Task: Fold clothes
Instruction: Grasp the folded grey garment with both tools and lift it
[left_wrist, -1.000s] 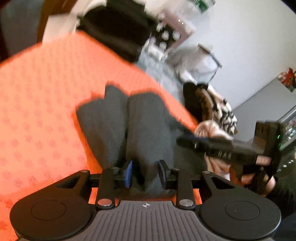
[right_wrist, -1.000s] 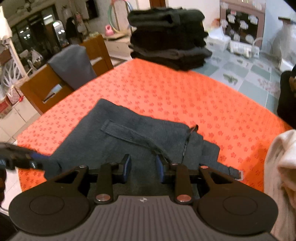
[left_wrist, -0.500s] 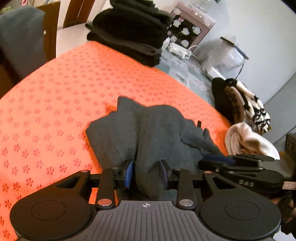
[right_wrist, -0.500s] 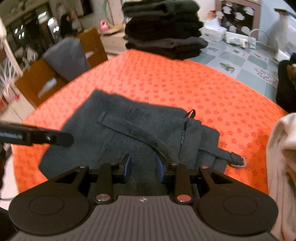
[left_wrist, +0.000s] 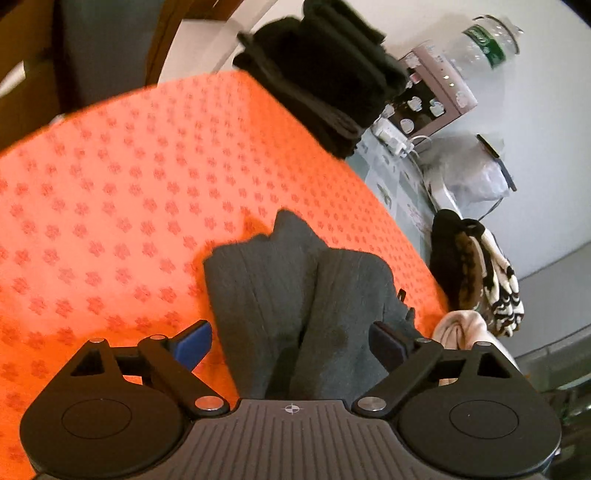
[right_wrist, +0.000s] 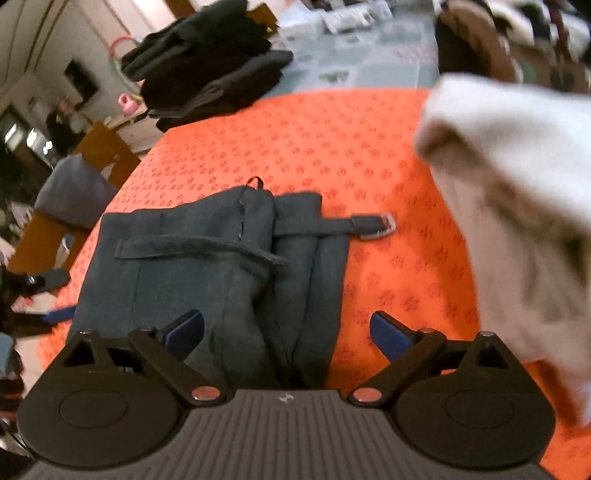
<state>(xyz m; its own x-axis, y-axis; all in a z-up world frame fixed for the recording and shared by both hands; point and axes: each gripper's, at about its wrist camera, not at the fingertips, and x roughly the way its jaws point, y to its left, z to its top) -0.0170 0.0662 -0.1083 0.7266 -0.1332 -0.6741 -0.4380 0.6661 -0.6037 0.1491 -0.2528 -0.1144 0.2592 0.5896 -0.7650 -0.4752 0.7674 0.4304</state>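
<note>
A dark grey garment (right_wrist: 207, 266) lies folded on the orange flower-print tablecloth (right_wrist: 332, 140), with a strap ending in a metal buckle (right_wrist: 382, 224) reaching right. In the left wrist view the same garment (left_wrist: 295, 295) rises in bunched folds toward the camera. My left gripper (left_wrist: 291, 341) stands open, its fingers spread to either side of the cloth's near edge. My right gripper (right_wrist: 286, 330) is open too, over the garment's near right corner. The left gripper's tip (right_wrist: 48, 278) shows at the far left of the right wrist view.
A stack of folded black clothes (left_wrist: 325, 85) sits at the table's far corner, the same stack (right_wrist: 207, 70) in the right wrist view. A cream garment (right_wrist: 517, 206) hangs close on the right. A wooden chair with a grey garment (right_wrist: 70, 188) stands left. Patterned clothes (left_wrist: 480, 269) lie beyond the table.
Both grippers were shut on the grey garment; now both have opened wide and let it go. The garment lies folded tighter on the cloth.
</note>
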